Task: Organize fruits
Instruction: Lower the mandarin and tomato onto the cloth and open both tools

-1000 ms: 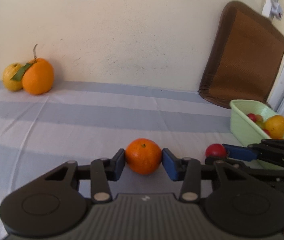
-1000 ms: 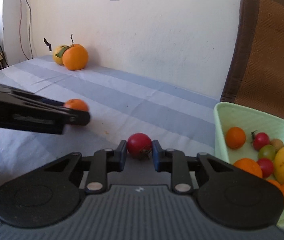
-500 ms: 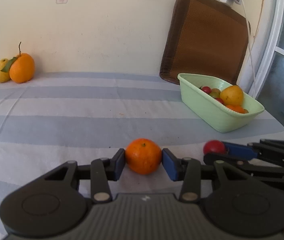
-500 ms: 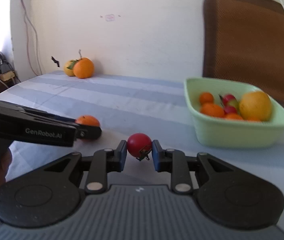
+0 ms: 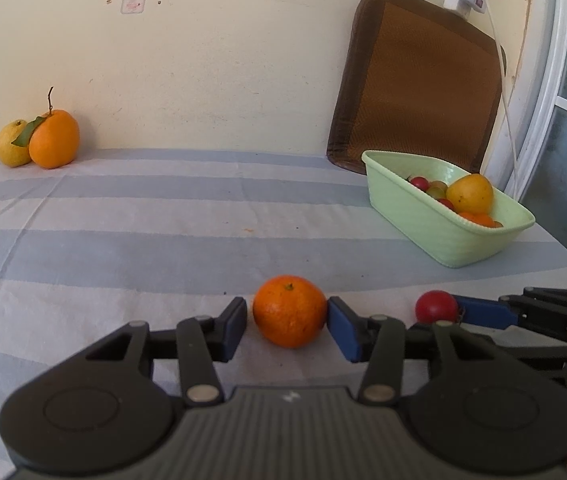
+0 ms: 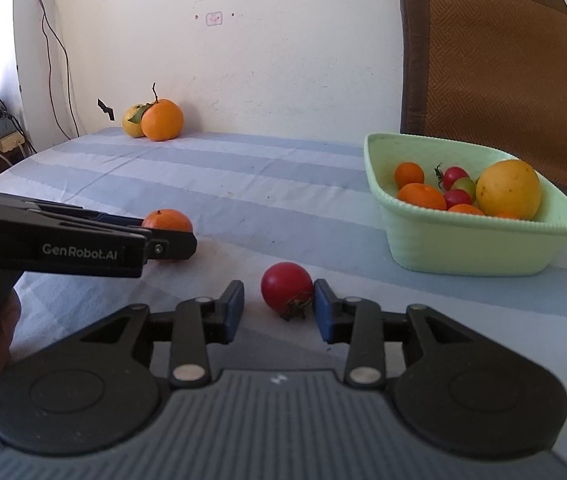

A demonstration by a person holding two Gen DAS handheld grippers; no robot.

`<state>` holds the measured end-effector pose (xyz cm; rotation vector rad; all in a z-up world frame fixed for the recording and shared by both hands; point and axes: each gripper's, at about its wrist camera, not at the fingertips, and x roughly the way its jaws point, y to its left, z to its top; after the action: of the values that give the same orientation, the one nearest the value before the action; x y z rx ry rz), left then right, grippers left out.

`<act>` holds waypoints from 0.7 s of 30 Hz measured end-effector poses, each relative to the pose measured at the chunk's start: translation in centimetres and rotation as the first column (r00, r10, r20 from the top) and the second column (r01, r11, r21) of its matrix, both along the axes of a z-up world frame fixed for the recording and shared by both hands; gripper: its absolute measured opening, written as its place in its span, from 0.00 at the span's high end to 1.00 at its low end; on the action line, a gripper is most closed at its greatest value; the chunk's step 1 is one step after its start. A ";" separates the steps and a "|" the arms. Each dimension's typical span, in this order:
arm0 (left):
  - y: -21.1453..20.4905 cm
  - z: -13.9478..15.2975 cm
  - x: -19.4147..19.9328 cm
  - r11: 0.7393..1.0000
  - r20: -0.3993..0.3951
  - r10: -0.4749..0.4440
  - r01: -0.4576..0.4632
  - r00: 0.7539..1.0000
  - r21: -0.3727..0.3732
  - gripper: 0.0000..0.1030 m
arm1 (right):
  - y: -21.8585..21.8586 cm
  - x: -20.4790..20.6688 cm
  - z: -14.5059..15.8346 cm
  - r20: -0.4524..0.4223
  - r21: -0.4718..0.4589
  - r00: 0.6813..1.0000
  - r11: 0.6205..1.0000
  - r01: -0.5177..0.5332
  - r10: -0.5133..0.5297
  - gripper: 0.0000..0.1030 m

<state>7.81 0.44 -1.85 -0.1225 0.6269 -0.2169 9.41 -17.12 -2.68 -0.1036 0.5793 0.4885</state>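
A small orange (image 5: pixel 288 311) lies on the striped cloth between the jaws of my left gripper (image 5: pixel 286 322); the jaws stand slightly apart from it. The orange also shows in the right wrist view (image 6: pixel 166 221). A red tomato (image 6: pixel 286 286) lies on the cloth between the jaws of my right gripper (image 6: pixel 279 309); the left jaw stands clear of it, the right jaw is close. The tomato shows in the left wrist view (image 5: pixel 436 306) too. A light green basket (image 6: pixel 471 246) holding several fruits stands to the right (image 5: pixel 435 226).
A large orange (image 5: pixel 54 139) and a yellow pear (image 5: pixel 10 149) stand against the far wall at the left. A brown cushion (image 5: pixel 415 92) leans on the wall behind the basket. The table edge and a door frame (image 5: pixel 543 92) are at the right.
Both grippers have opened: the orange and tomato, held a moment ago, now rest on the cloth between parted jaws. Both cameras have swung so the basket is in fuller view.
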 end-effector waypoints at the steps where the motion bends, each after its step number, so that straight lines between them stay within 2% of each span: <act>1: 0.1 0.0 0.0 1.000 0.001 0.002 -0.002 1.000 -0.003 0.55 | 0.0 -0.1 0.0 0.003 -0.005 1.000 1.000 0.002 -0.002 0.61; 4: 0.3 0.0 -0.1 1.000 0.002 0.007 -0.007 1.000 -0.016 0.54 | 0.2 -0.3 0.0 0.012 -0.018 1.000 1.000 0.004 -0.003 0.60; 7: 0.4 0.0 -0.2 1.000 0.003 0.010 -0.009 1.000 -0.023 0.54 | 0.1 -0.5 0.0 0.016 -0.018 1.000 1.000 0.005 -0.005 0.55; 21: 0.1 0.1 -0.4 1.000 0.008 0.029 -0.029 1.000 -0.007 0.49 | -0.6 -0.5 -0.1 0.005 0.014 1.000 1.000 0.008 -0.008 0.55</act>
<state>7.44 0.56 -1.72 -0.1372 0.6156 -0.1913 8.93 -17.68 -2.74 -0.0891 0.5714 0.4839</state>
